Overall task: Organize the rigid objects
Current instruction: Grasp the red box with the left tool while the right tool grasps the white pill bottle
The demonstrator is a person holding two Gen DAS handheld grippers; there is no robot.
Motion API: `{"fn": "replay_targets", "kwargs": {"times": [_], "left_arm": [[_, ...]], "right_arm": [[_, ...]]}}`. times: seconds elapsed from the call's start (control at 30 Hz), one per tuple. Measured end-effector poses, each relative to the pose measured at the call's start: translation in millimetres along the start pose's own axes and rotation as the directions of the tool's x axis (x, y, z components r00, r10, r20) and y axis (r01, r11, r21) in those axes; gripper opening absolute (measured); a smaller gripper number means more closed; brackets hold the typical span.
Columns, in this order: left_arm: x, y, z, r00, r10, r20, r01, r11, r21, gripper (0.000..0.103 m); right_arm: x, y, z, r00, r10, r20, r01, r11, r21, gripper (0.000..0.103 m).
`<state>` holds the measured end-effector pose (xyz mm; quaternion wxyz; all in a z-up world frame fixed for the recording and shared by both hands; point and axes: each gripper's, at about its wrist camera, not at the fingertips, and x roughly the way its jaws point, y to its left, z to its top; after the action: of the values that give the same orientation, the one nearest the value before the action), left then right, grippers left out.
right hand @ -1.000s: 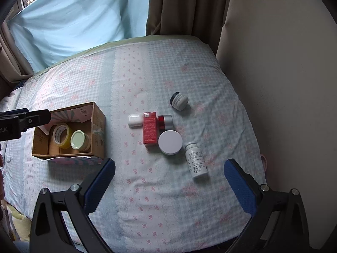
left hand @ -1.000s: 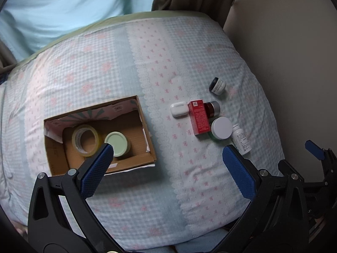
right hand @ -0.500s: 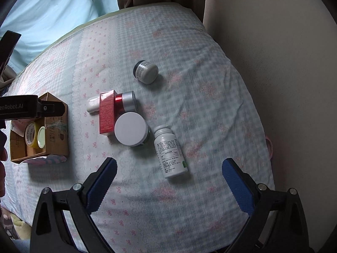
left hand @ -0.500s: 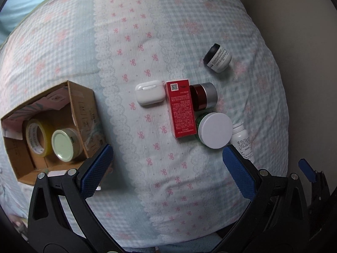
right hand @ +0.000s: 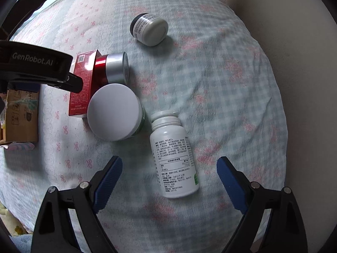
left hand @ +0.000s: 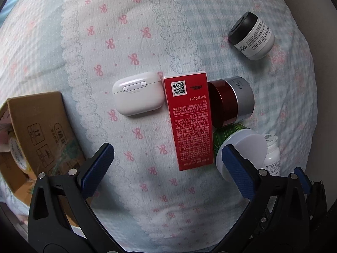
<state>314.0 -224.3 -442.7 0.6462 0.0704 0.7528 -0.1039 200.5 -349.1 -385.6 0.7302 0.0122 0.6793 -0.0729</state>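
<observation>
On the bed lie a red box [left hand: 189, 120], a white earbud case [left hand: 138, 96], a red and silver jar [left hand: 233, 102], a white-lidded green jar [left hand: 244, 145], a black-lidded white jar [left hand: 251, 35] and a white pill bottle [right hand: 173, 158]. My left gripper [left hand: 168, 164] is open and empty, hovering just short of the red box. My right gripper [right hand: 169, 175] is open and empty, its fingers either side of the lying pill bottle. The red box [right hand: 81, 86], the white-lidded jar [right hand: 114, 111] and the black-lidded jar [right hand: 149, 29] show in the right wrist view too.
A cardboard box [left hand: 42, 130] stands at the left on the bed, with a tape roll partly visible inside. The left gripper's body [right hand: 38, 67] crosses the left of the right wrist view. A beige wall [right hand: 294, 42] borders the bed on the right.
Both grippers have come down closer to the objects. The left has shifted right from the cardboard box toward the red box; the right now frames the pill bottle.
</observation>
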Motion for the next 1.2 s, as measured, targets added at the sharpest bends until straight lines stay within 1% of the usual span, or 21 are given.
{"fn": "replay_targets", "kwargs": {"times": [0.13, 0.17, 0.2, 0.27, 0.3, 0.33, 0.37, 0.43, 0.47, 0.5, 0.57, 0.63, 0.8, 0.87, 0.93, 0.97, 1.1, 1.2], "left_arm": [[18.9, -3.5, 7.2, 1.0, 0.006, -0.023, -0.006, 1.0, -0.018, 0.096], [22.9, -4.2, 8.5, 1.0, 0.008, -0.027, -0.008, 1.0, -0.021, 0.096], [26.3, -5.3, 9.8, 0.999, 0.008, -0.032, -0.009, 1.0, -0.021, 0.096], [32.8, -8.9, 10.9, 0.999, 0.011, -0.039, -0.011, 1.0, -0.019, 0.088], [35.3, -10.3, 11.6, 0.999, 0.012, -0.045, -0.013, 1.0, -0.016, 0.078], [38.7, -11.4, 12.4, 0.999, 0.007, -0.05, -0.008, 1.0, -0.014, 0.075], [42.2, -13.5, 13.3, 0.998, 0.009, -0.055, -0.01, 1.0, -0.014, 0.074], [48.2, -17.2, 14.2, 0.998, 0.009, -0.065, -0.009, 1.0, -0.007, 0.066], [50.4, -21.1, 15.8, 0.998, 0.009, -0.068, -0.009, 1.0, 0.0, 0.063], [51.5, -24.3, 17.9, 0.998, 0.011, -0.069, -0.01, 1.0, 0.011, 0.057], [52.9, -32.6, 21.5, 0.998, 0.014, -0.067, -0.011, 0.999, 0.046, 0.044], [54.8, -40.1, 21.1, 0.997, 0.038, -0.062, -0.034, 0.997, 0.068, 0.042], [56.9, -42.2, 19.8, 0.998, 0.031, -0.054, -0.027, 0.998, 0.06, 0.041], [48.8, -38.1, 20.7, 0.998, 0.037, -0.048, -0.034, 0.997, 0.069, 0.041], [48.6, -42.9, 19.0, 0.998, 0.041, -0.04, -0.038, 0.997, 0.069, 0.04], [41.9, -37.2, 19.2, 0.999, 0.04, -0.036, -0.038, 0.997, 0.068, 0.04], [33.6, -38.7, 18.2, 0.999, 0.038, -0.029, -0.035, 0.997, 0.072, 0.039], [27.4, -32.4, 16.7, 0.999, 0.029, -0.021, -0.027, 0.997, 0.068, 0.038]], "right_arm": [[21.1, -1.2, 4.4, 0.999, -0.006, -0.049, 0.006, 1.0, 0.005, 0.085], [25.3, -2.5, 5.3, 0.998, -0.007, -0.057, 0.007, 1.0, 0.007, 0.082], [29.2, -3.7, 5.9, 0.998, -0.006, -0.066, 0.007, 1.0, 0.008, 0.077], [36.3, -6.1, 6.6, 0.996, 0.002, -0.087, -0.001, 1.0, 0.011, 0.075], [40.3, -6.7, 6.9, 0.995, 0.007, -0.095, -0.005, 1.0, 0.016, 0.074], [42.8, -8.0, 7.3, 0.995, 0.013, -0.103, -0.011, 1.0, 0.023, 0.073], [45.3, -9.1, 7.9, 0.994, 0.02, -0.11, -0.017, 0.999, 0.03, 0.07], [52.9, -9.3, 9.1, 0.991, 0.024, -0.134, -0.02, 0.999, 0.029, 0.064], [57.7, -10.0, 10.3, 0.989, 0.024, -0.145, -0.021, 0.999, 0.025, 0.059], [61.4, -9.4, 10.4, 0.988, 0.026, -0.155, -0.023, 1.0, 0.02, 0.055], [68.1, -8.3, 11.1, 0.986, 0.007, -0.169, -0.006, 1.0, 0.006, 0.052], [73.6, -8.4, 10.8, 0.981, -0.009, -0.192, 0.007, 1.0, -0.013, 0.05], [77.2, -5.0, 9.4, 0.979, -0.03, -0.202, 0.025, 0.999, -0.029, 0.049], [77.2, -6.4, 8.3, 0.979, -0.025, -0.201, 0.021, 1.0, -0.019, 0.049], [74.8, -3.5, 10.8, 0.979, -0.017, -0.201, 0.016, 1.0, -0.008, 0.049], [73.1, -5.7, 12.4, 0.98, -0.015, -0.2, 0.014, 1.0, -0.005, 0.049], [67.0, -6.4, 9.9, 0.982, -0.002, -0.189, 0.003, 1.0, 0.009, 0.048], [59.6, -11.6, 8.9, 0.985, 0.005, -0.174, -0.002, 1.0, 0.02, 0.048]]}}
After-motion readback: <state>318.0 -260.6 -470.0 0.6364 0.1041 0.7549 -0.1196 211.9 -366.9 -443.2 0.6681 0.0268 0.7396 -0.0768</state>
